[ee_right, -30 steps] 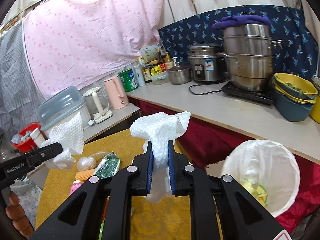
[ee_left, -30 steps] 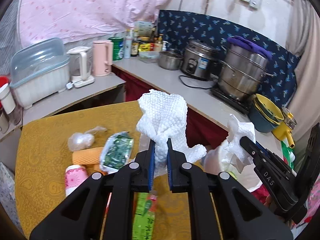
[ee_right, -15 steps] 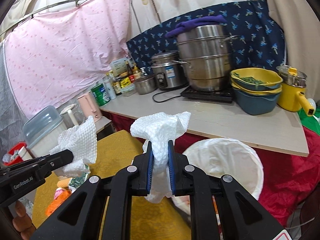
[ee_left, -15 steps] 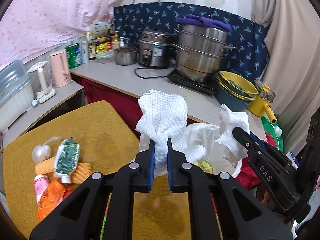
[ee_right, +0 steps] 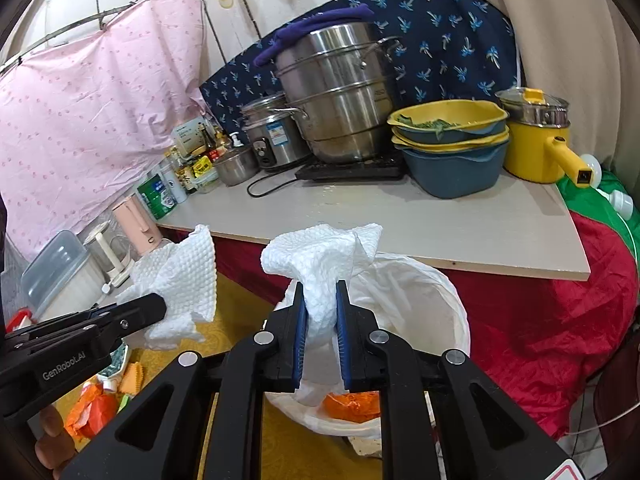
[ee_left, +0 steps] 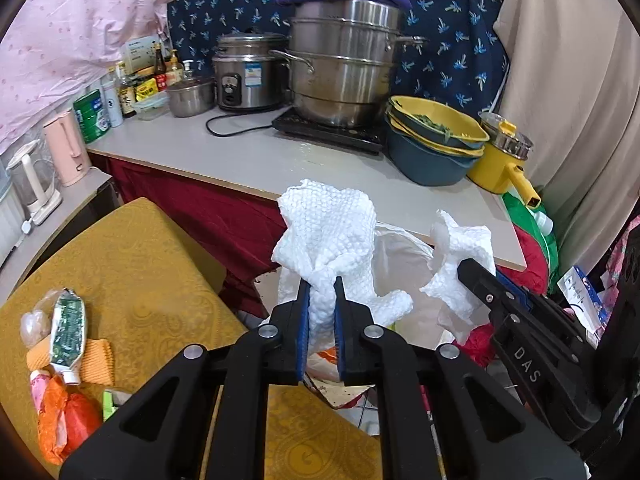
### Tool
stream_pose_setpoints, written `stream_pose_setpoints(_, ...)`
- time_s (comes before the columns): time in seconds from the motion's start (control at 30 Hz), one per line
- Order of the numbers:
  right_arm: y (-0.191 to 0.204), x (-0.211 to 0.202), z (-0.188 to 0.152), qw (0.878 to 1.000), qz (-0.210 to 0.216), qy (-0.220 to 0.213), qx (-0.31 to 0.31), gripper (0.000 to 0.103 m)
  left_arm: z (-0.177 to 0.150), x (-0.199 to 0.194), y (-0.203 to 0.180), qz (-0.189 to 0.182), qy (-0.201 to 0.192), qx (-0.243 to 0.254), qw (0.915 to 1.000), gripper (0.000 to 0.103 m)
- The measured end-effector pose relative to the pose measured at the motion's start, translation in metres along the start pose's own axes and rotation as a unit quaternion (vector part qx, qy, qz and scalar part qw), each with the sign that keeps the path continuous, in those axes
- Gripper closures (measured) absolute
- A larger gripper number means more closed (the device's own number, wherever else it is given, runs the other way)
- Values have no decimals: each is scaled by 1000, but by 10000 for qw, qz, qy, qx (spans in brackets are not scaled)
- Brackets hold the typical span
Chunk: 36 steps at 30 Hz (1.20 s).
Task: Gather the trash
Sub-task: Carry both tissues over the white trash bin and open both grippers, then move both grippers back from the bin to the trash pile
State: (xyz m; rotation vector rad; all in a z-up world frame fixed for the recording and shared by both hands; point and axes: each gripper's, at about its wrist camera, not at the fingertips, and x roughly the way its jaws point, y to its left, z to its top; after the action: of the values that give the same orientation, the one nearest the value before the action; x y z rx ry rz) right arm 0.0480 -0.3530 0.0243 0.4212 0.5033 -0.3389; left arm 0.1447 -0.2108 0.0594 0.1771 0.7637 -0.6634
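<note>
Above one lined bin (ee_right: 432, 292), two grippers: left (ee_left: 321, 292), right (ee_right: 320, 296); each pinching one tissue (ee_left: 332, 232) (ee_right: 320, 256).

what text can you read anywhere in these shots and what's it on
"DAS": side of the black right claw, shut on a crumpled white paper towel.
"GenRobot.AI": side of the black left claw, shut on a dimpled white paper towel.
Counter bottles, green tin, steel rice cooker sticker: too small to read.

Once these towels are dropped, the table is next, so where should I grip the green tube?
Pinch the green tube across its width at mid-body, coming from above: it lies flat, long and narrow, so its side edges suit the jaws.
</note>
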Motion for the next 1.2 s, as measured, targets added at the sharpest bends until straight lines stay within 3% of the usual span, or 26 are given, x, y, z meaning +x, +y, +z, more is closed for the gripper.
stream_pose_setpoints(0.4,-36,34,-16,9992,-98,264,289,90,0,63,-27,-27,396,233,9989,93)
stream_pose_setpoints(0.77,-45,54,-20,9985,-144,383,361,85,-2,91,-34,-10,546,293,9981,90)
stream_pose_setpoints(0.87,-45,59,-21,9985,-117,397,368,85,-2,96,-33,46,554,283,9981,77)
stream_pose_setpoints(0.9,-45,61,-21,9985,-124,400,358,84,-2,98,-32,65,540,268,9982,69)
stream_pose_setpoints(0.97,-44,63,-19,9986,-136,383,352,77,0,98,-30,108,462,235,9986,55)
stream_pose_setpoints(1.1,-46,64,-16,9983,-206,304,460,66,5,98,-22,251,317,125,9991,42)
stream_pose_setpoints(1.2,-47,62,-13,9984,-224,224,470,58,8,98,-16,259,309,69,9992,40)
